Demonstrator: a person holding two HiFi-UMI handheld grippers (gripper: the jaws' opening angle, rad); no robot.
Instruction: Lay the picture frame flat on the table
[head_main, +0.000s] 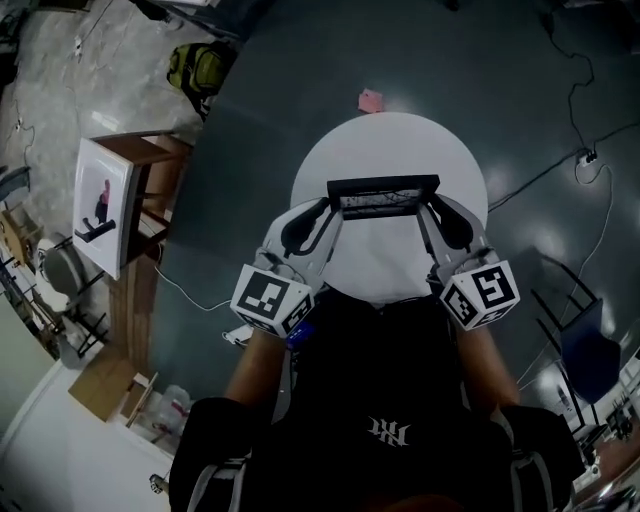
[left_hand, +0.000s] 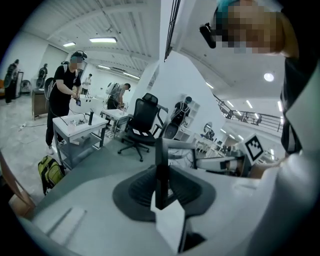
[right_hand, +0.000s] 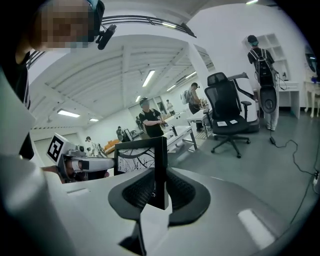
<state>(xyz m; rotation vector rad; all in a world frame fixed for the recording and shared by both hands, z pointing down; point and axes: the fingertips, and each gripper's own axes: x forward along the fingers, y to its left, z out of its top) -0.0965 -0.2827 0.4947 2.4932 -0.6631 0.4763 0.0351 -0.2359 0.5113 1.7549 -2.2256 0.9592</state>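
Black picture frame (head_main: 383, 196): it is hanging between the two grippers over the round white table (head_main: 390, 140), steeply tilted rather than flat, with its top rail facing the head camera. Whether its lower edge is touching the tabletop I cannot tell.

Handling: it is looking light and stiff, a thin rigid rectangle that should be pivoting as one piece. Its smooth rails are probably offering little friction, and its face may be breakable, so it is calling for a gentle lowering rather than a drop.

Where to hold: the two short side rails are looking like the best places, one per gripper at matching height, so that the frame is turning about the line between them without twisting.

Left gripper (head_main: 326, 208): its jaws are standing partly apart, just as wide as the rail is thick, and the pads are pressing on the frame's left side rail, which is running upright between them in the left gripper view.

Right gripper (head_main: 433, 208): it is mirroring this, with its jaws narrowly apart and clamping the right side rail. The picture's line pattern is showing beside the rail.
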